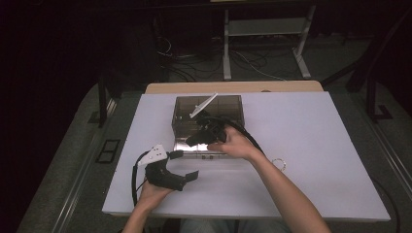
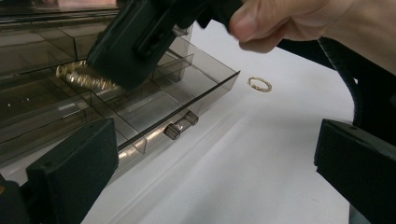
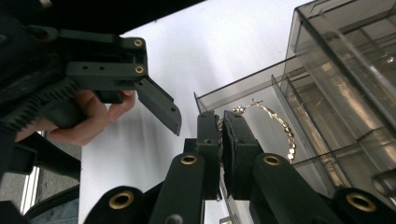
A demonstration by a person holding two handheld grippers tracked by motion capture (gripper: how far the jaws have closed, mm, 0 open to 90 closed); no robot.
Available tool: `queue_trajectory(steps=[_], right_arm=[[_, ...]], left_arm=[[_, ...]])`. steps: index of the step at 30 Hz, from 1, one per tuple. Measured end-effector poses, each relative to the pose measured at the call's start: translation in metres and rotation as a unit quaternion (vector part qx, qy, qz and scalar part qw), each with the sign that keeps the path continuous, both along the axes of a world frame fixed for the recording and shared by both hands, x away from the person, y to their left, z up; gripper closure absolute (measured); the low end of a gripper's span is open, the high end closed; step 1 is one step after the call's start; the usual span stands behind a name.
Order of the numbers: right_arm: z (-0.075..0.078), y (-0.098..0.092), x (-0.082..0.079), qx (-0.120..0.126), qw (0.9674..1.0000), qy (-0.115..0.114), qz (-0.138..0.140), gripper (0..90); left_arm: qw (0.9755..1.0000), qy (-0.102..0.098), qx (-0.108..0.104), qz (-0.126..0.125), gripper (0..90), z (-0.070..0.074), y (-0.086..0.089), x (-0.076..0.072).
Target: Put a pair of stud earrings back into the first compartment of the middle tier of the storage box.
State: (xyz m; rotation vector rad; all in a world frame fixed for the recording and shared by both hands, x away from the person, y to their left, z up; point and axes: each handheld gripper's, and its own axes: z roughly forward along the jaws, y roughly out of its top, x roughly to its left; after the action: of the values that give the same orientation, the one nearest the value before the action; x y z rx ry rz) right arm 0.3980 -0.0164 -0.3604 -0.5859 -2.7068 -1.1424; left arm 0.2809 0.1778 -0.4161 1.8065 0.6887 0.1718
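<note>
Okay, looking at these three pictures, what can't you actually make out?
- Gold bracelet: right gripper view, the near part is hidden behind the right hand-held gripper.
- Small ring: high view, too small to read detail.
- Drawer organizer: high view, too dim to see what its rear compartments hold.

The smoky organizer box [image 2: 140, 105] is glossy clear plastic. Between the right hand-held gripper [image 3: 220, 122]'s matt black jaws, a gold beaded bracelet [image 3: 280, 126] gleams like metal. The table [image 1: 311, 141] looks matt white.
</note>
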Motion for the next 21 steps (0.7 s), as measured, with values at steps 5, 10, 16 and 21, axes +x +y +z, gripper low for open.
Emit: queue_trajectory(steps=[5, 10, 16, 21], right_arm=[[-0.009, 0.006, 0.003, -0.008, 0.9999, 0.007, 0.001, 84.8], [-0.019, 0.011, 0.007, -0.022, 0.9997, 0.005, -0.004, 84.8], [-0.03, 0.015, 0.013, -0.027, 0.9994, 0.017, -0.01, 84.8], [-0.034, 0.017, 0.014, -0.029, 0.9993, 0.019, -0.011, 83.4]], left_arm=[[1.0, 0.002, -0.007, 0.004, 0.0, 0.0, 0.0, -0.001], [1.0, 0.002, -0.006, 0.003, 0.0, 0.0, 0.001, -0.001], [1.0, 0.001, -0.005, 0.003, 0.0, 0.0, 0.002, 0.0], [1.0, 0.001, -0.004, 0.002, 0.0, 0.0, 0.002, 0.0]])
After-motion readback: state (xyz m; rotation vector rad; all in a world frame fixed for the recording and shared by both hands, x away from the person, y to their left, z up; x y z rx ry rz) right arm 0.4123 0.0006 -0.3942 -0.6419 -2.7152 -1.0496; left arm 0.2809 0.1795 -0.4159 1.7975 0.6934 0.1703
